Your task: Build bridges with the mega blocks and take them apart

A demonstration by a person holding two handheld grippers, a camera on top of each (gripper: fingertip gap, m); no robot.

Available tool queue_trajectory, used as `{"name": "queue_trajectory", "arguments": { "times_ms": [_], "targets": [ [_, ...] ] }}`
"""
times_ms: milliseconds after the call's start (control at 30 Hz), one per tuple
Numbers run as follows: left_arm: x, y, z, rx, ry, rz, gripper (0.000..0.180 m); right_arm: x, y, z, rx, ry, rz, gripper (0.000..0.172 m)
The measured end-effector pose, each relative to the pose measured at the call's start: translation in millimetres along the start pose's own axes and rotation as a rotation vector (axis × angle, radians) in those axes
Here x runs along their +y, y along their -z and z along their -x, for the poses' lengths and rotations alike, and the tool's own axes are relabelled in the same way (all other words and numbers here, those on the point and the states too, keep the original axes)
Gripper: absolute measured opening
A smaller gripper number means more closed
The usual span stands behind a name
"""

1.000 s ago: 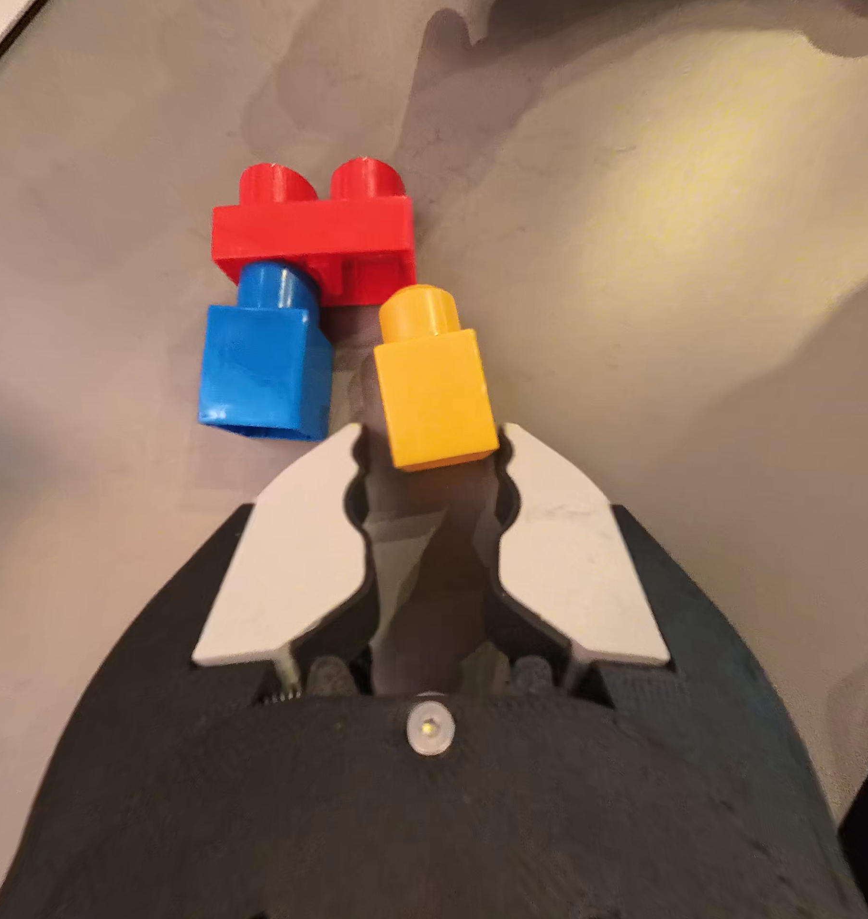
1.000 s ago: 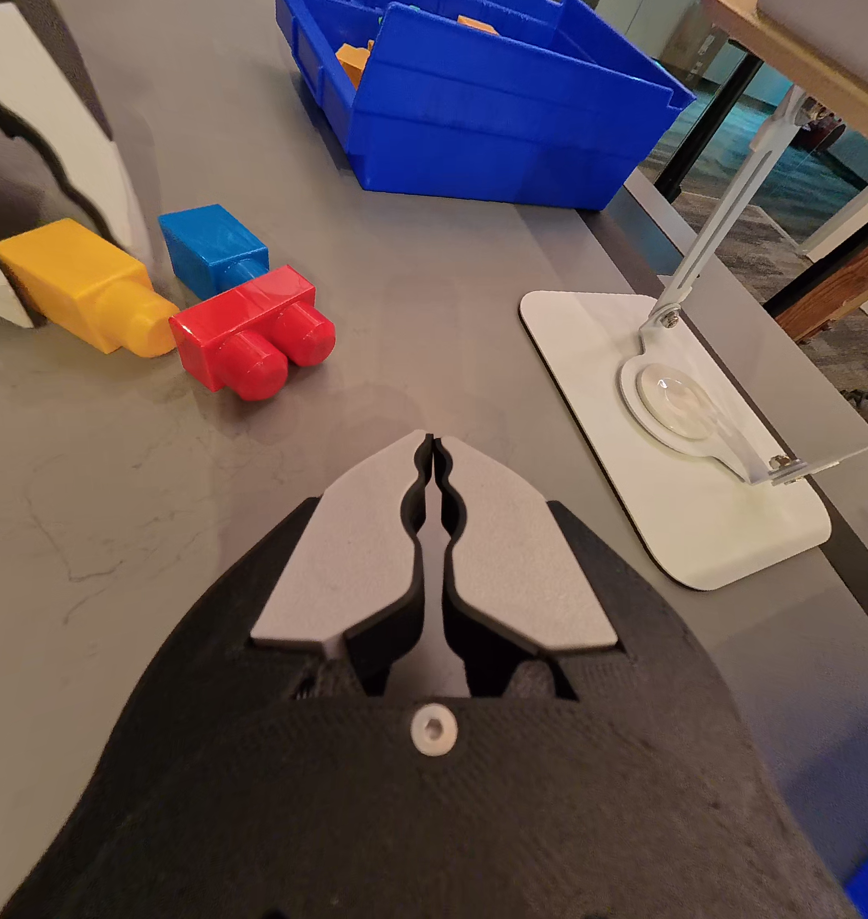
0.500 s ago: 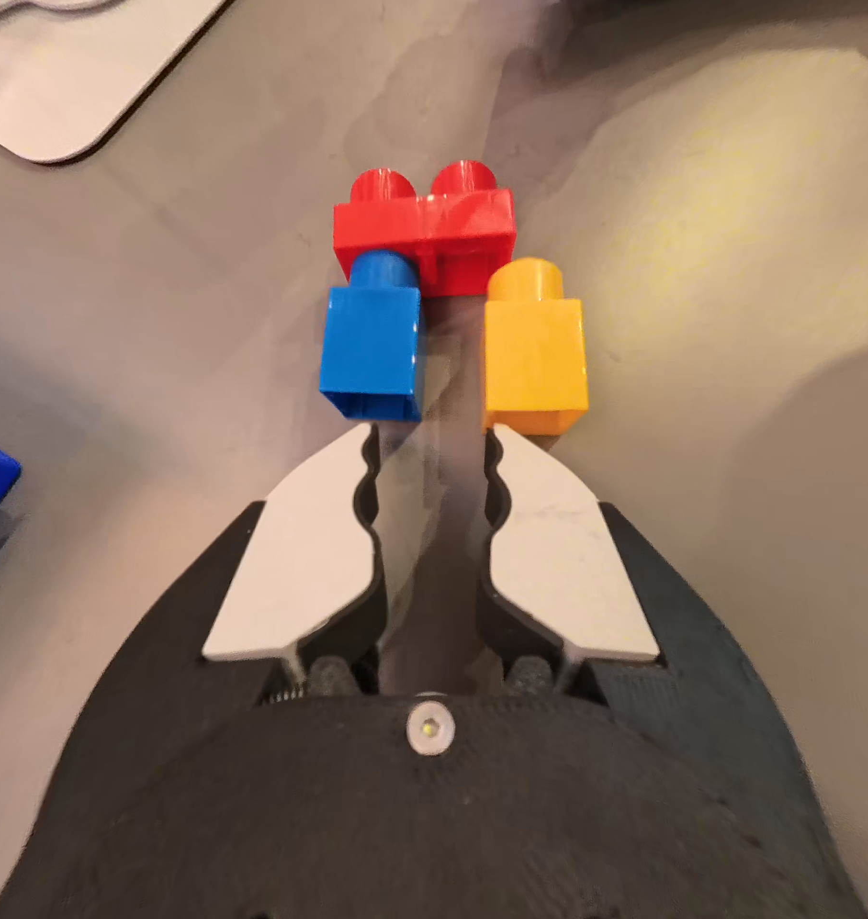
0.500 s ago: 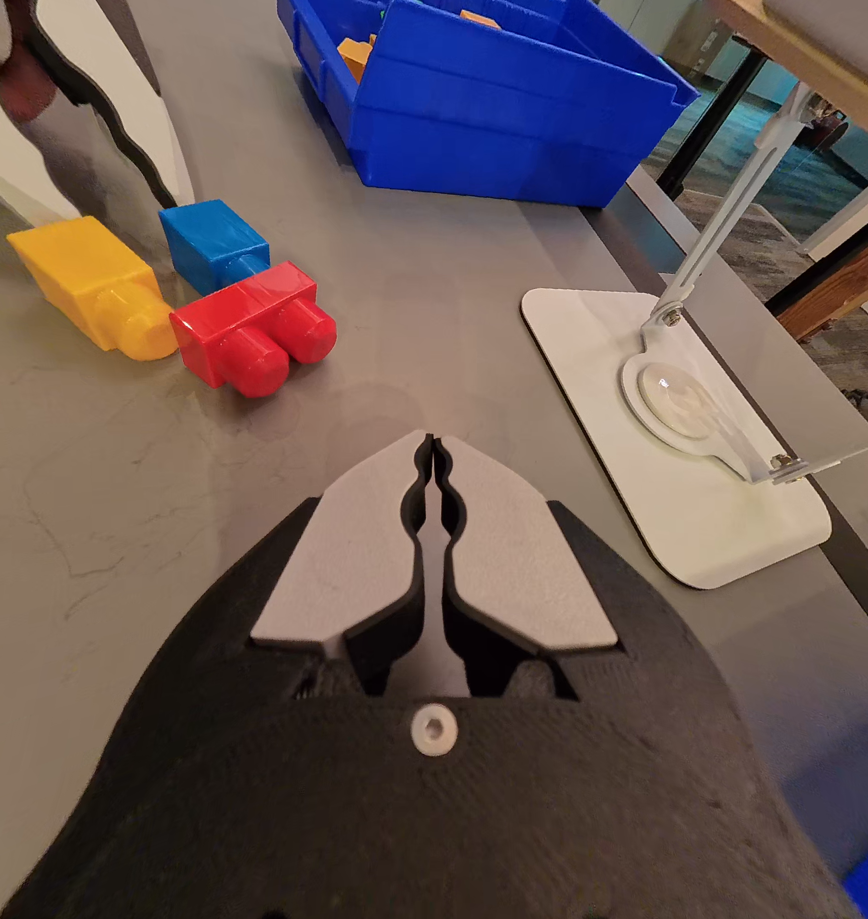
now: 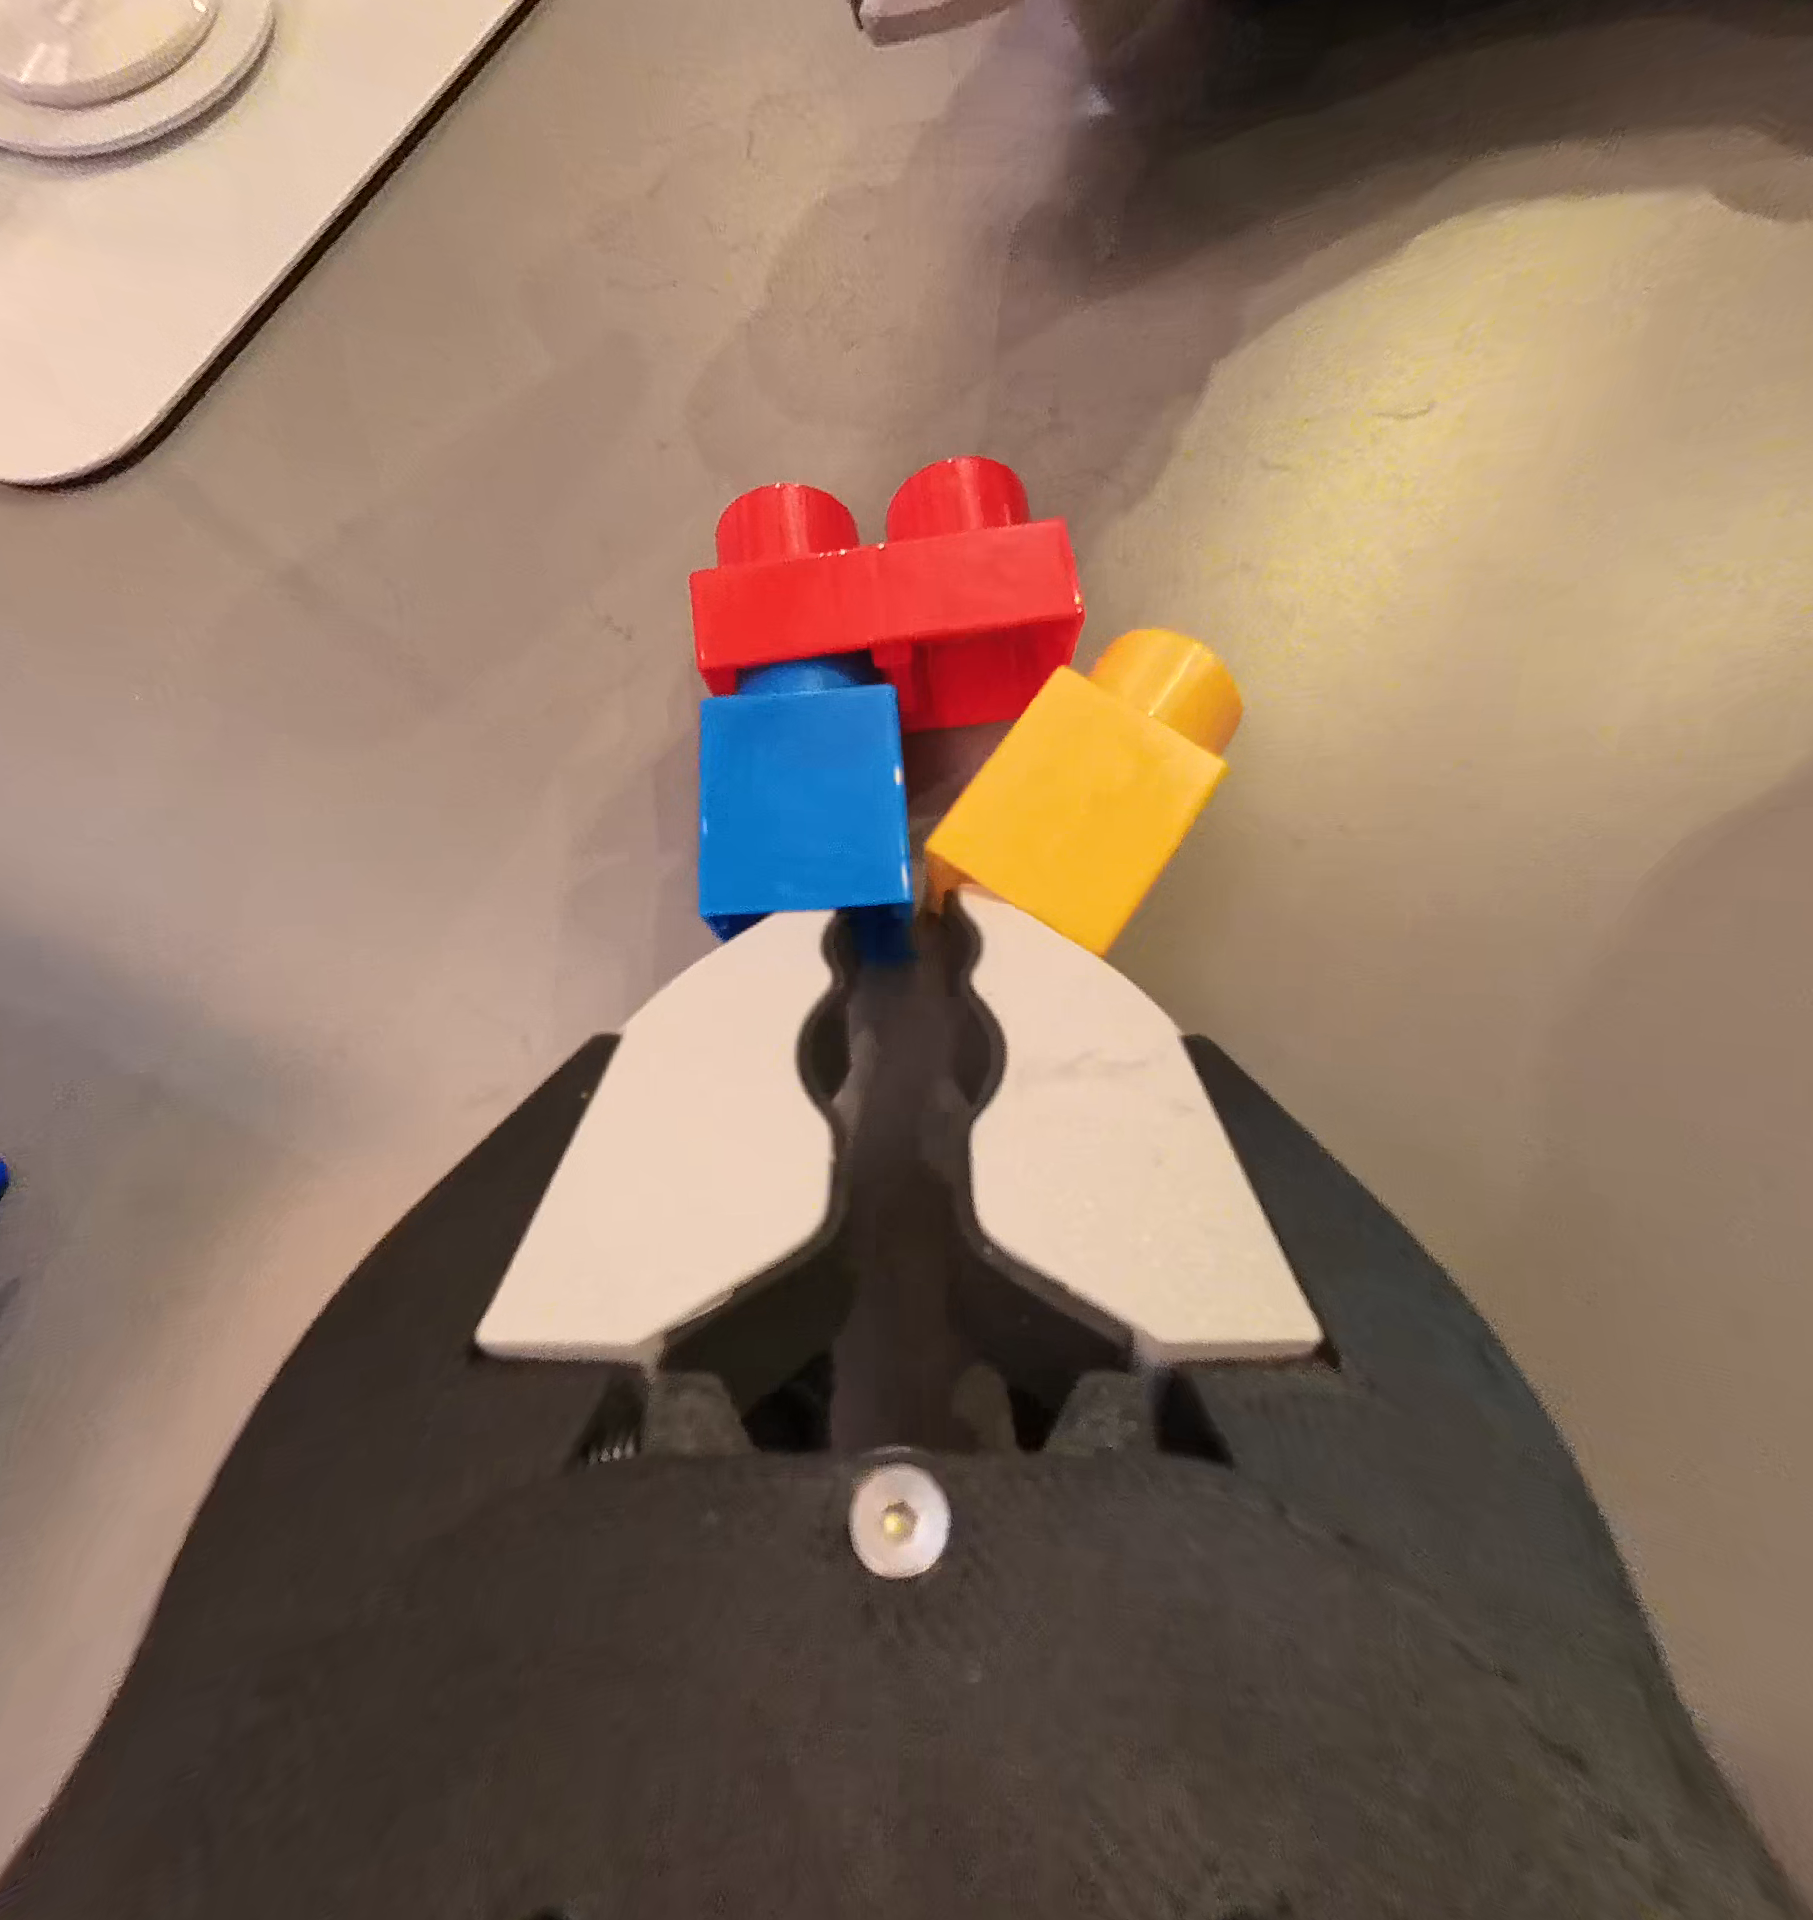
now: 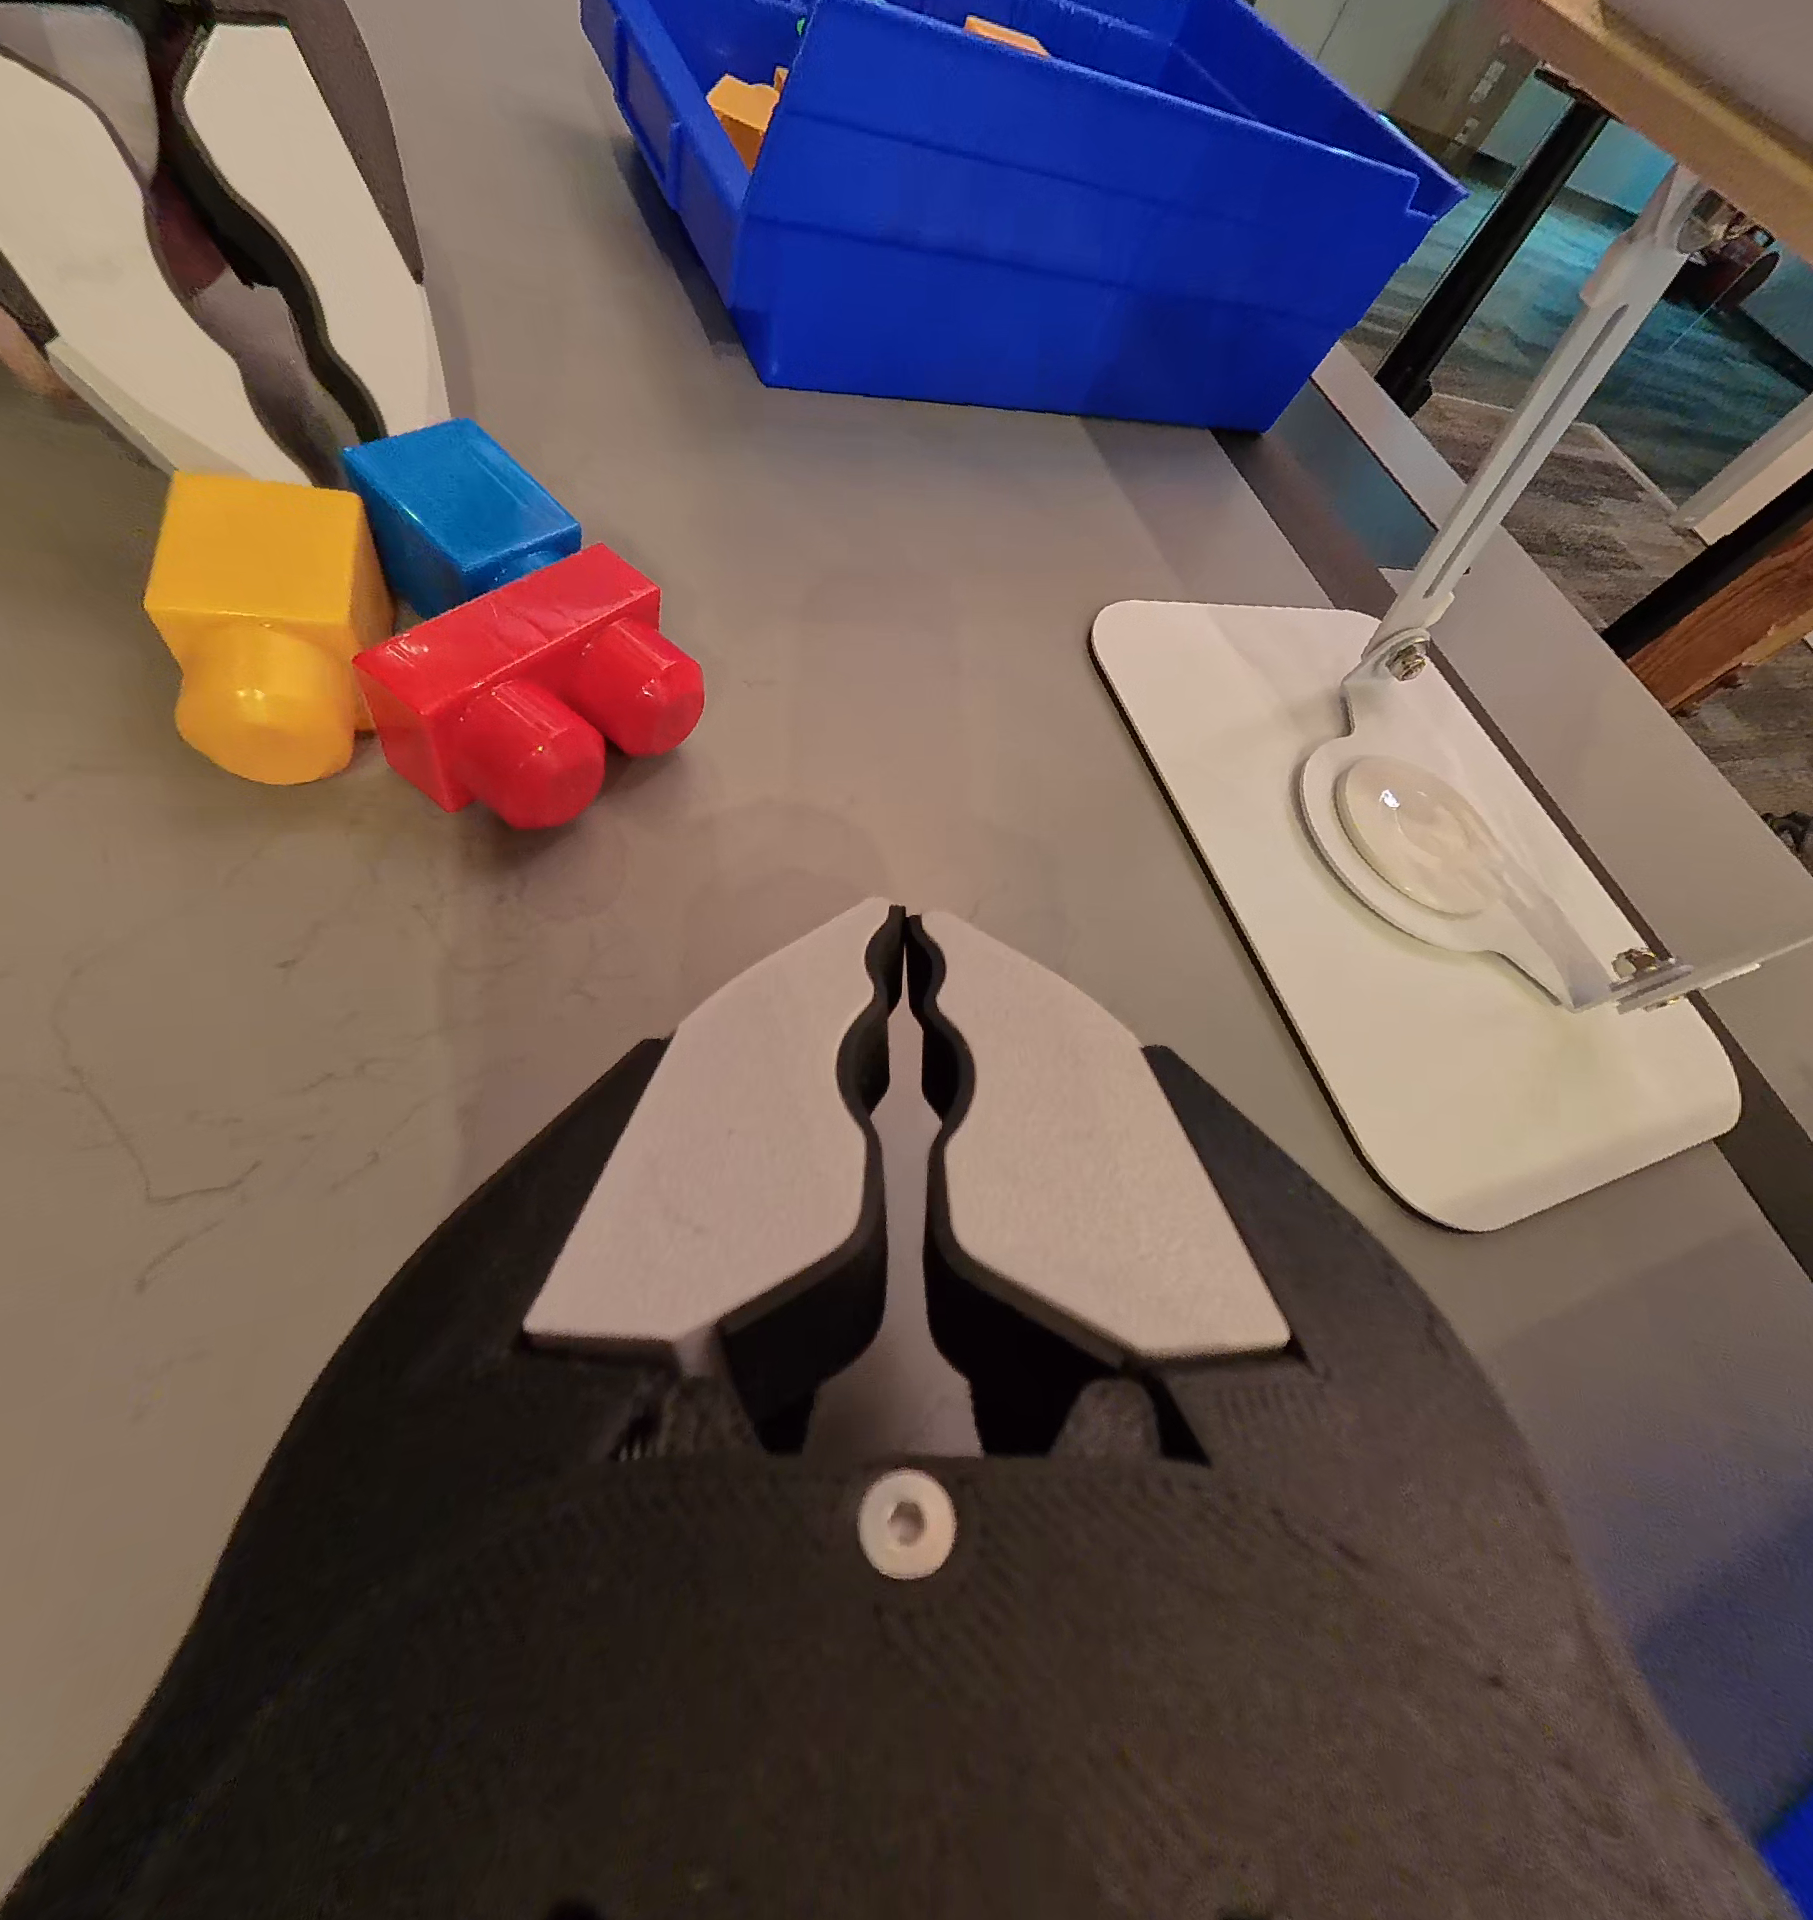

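Three blocks lay mid-frame on the worktop; your left tool pinched the blue block's wall, right tool together, so you probably needed a squarer, fuller bite.

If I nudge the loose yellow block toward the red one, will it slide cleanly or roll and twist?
The yellow block lies on its side on a flat face, so it should slide, not roll. It already sits skewed beside the red block, so an off-centre push would probably spin it further. It looks like glossy hard plastic on a smooth grey table: likely light, rigid and quick to skate away.
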State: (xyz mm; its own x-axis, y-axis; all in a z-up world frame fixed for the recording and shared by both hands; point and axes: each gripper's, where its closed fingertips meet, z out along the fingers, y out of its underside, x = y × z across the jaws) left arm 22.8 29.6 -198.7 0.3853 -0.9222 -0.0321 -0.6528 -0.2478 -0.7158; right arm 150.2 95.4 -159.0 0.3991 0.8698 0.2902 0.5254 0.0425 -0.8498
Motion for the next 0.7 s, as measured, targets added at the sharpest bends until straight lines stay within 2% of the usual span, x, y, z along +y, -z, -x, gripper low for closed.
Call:
{"name": "queue_trajectory", "arguments": {
  "times_ms": [67, 433, 700],
  "targets": [
    [-2.4, -1.7, 0.6, 0.003, 0.001, -0.004, 0.008, 0.1, -0.1, 0.1, 0.0, 0.0, 0.001, 0.0],
    [-10.9, -3.7, -1.8, 0.027, -0.018, -0.038, 0.006, -1.8, 2.7, -0.7, -0.006, -0.015, -0.019, 0.0],
    [-7.7, -12.5, -15.8, 0.149, -0.087, 0.019, 0.02, 0.1, 1.1, 0.0, -0.005, -0.006, -0.002, 0.0]
  ]
}}
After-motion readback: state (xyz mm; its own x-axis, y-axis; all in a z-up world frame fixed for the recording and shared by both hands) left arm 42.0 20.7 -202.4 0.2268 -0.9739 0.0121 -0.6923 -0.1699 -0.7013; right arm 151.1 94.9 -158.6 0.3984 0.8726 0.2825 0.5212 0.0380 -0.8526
